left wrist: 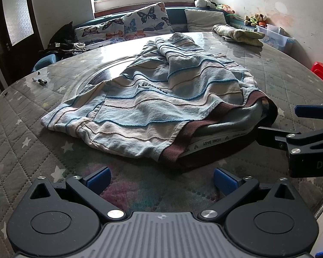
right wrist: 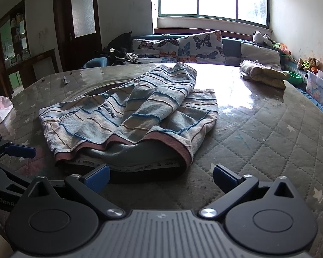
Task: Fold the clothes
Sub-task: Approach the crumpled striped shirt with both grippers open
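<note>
Right now the striped sweater (left wrist: pixel 152 99) lies crumpled on the table (left wrist: pixel 21 150), brown hem toward me, just ahead of both spread, empty claws, my right claw (right wrist: pixel 161 177) nearer than my left claw (left wrist: pixel 161 178).

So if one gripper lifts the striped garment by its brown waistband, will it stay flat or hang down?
The striped garment lies in soft folds, so it would probably droop from the brown waistband rather than stay flat. It looks like thin knit, likely light. The table cover looks glossy, so a push may slide and bunch it.
</note>
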`<state>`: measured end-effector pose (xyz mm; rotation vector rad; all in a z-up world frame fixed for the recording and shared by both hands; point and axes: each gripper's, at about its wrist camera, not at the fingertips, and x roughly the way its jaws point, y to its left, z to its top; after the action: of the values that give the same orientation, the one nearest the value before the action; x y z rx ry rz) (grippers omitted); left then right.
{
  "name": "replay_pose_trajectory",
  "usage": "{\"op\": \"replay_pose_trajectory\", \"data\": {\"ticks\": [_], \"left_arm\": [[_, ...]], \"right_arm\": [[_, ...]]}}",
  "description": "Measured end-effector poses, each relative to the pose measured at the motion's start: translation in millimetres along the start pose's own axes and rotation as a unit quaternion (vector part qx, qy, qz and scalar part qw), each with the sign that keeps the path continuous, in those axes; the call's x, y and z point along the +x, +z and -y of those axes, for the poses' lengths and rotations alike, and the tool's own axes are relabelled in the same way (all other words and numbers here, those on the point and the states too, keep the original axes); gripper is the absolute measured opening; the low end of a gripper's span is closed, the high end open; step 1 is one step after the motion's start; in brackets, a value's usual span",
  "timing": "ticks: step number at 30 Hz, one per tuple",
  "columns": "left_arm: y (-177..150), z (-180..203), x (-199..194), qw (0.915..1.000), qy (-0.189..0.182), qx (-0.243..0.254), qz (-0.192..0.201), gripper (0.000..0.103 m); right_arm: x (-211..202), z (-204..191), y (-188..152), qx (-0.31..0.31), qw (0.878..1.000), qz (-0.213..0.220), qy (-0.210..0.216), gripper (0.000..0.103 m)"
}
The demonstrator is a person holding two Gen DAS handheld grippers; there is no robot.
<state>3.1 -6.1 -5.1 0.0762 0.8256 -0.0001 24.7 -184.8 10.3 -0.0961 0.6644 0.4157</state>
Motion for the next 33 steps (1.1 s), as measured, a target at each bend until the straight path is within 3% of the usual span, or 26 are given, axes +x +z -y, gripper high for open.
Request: {"op": "replay_pose_trajectory", "data": {"ticks": [18, 33], "left_arm": [[11.1, -0.8, 5.5, 1.0, -0.006, 0.003, -0.005, 0.103], [32.4, -10.8, 4.7, 0.9998, -0.008, 0.008, 0.013, 0.103]], "right_arm": [[9.3, 3.1, 7.3, 0.0, 1.0, -0.007, 0.003, 0.103], [18.7, 8.8, 26.8, -0.004, 1.0, -0.004, 0.014, 0.103]]}}
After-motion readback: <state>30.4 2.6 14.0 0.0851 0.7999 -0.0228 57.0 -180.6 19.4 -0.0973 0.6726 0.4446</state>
